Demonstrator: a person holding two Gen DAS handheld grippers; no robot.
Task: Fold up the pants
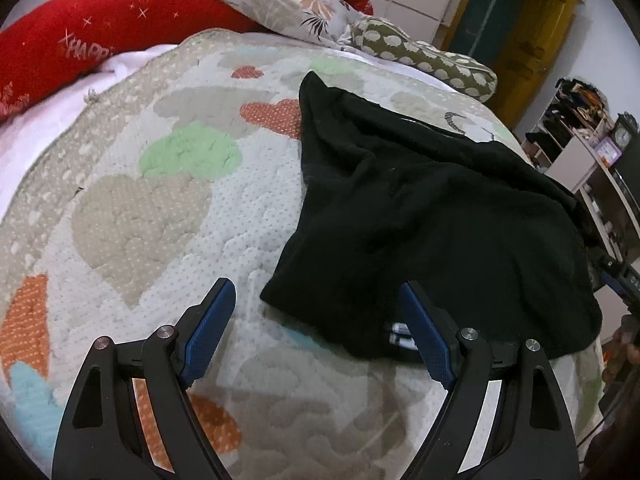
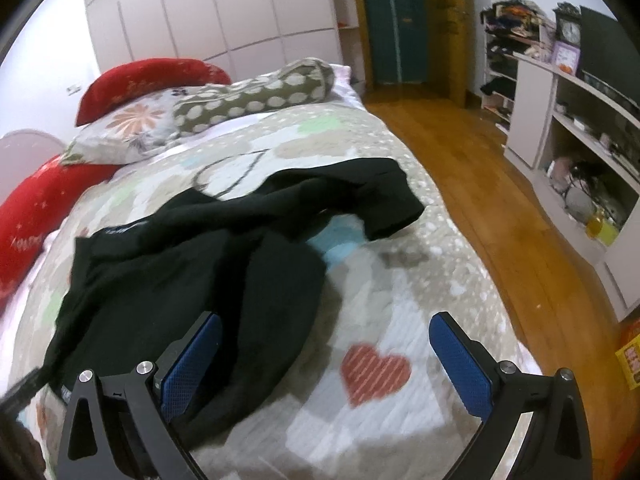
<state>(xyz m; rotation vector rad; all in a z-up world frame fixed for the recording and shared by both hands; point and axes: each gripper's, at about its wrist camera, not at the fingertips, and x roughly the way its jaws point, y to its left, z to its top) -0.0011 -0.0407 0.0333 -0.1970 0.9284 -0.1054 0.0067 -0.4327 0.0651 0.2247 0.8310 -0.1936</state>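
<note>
Black pants (image 1: 432, 216) lie crumpled on a heart-patterned quilt (image 1: 160, 208) covering the bed. In the left wrist view my left gripper (image 1: 316, 296) is open, hovering just above the quilt at the pants' near left edge, with its right finger over the cloth. In the right wrist view the pants (image 2: 192, 256) spread from the left to the bed's right side, one leg end (image 2: 392, 208) pointing toward the floor. My right gripper (image 2: 326, 328) is open above the near part of the pants, its left finger over the cloth, its right finger over bare quilt (image 2: 400, 288).
Red cushions (image 1: 92, 36), a floral pillow (image 1: 288, 4) and a dotted bolster (image 2: 256, 96) lie at the head of the bed. Right of the bed are a wooden floor (image 2: 480, 160) and white shelves (image 2: 568, 128) full of clutter. White wardrobes (image 2: 208, 16) stand behind.
</note>
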